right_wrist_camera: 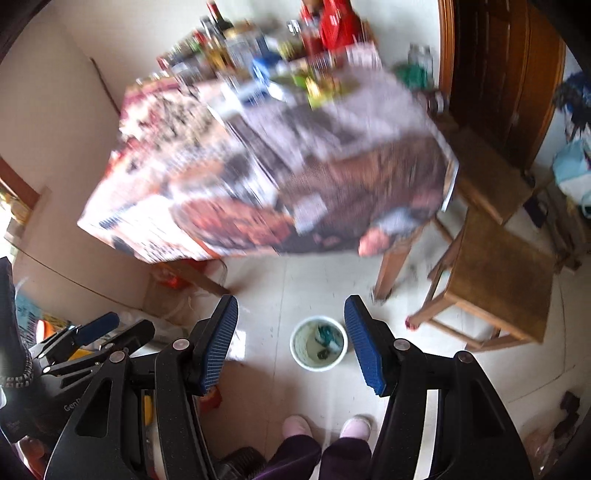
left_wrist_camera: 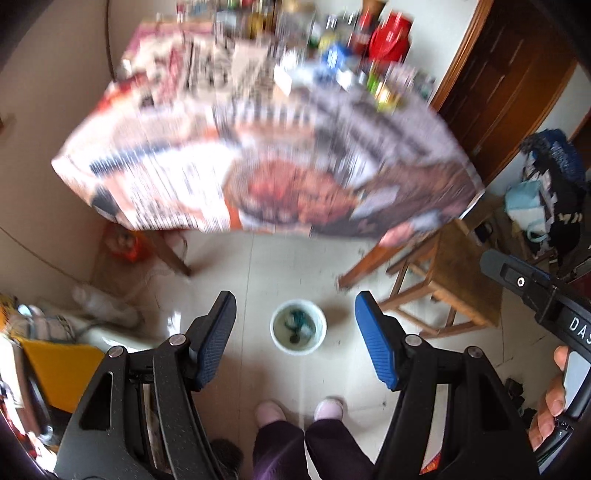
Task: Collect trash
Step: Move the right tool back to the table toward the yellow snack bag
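A small white bin (left_wrist_camera: pixel 298 327) stands on the tiled floor, with several bits of trash inside; the right wrist view shows the bin (right_wrist_camera: pixel 318 342) too. My left gripper (left_wrist_camera: pixel 295 315) hangs high over it, open, nothing between its blue pads. My right gripper (right_wrist_camera: pixel 291 319) is also high above the floor, open and empty. In the left wrist view the right gripper (left_wrist_camera: pixel 532 284) shows at the right edge, held by a hand (left_wrist_camera: pixel 550 402). The left gripper (right_wrist_camera: pixel 92 332) appears at the lower left of the right wrist view.
A table (left_wrist_camera: pixel 258 162) covered with printed paper stands ahead, blurred, its far side crowded with bottles and jars (left_wrist_camera: pixel 332 33). Wooden stools (right_wrist_camera: pixel 491 269) stand to the right beside a dark door (right_wrist_camera: pixel 502 74). The person's slippered feet (left_wrist_camera: pixel 299 411) stand below the bin.
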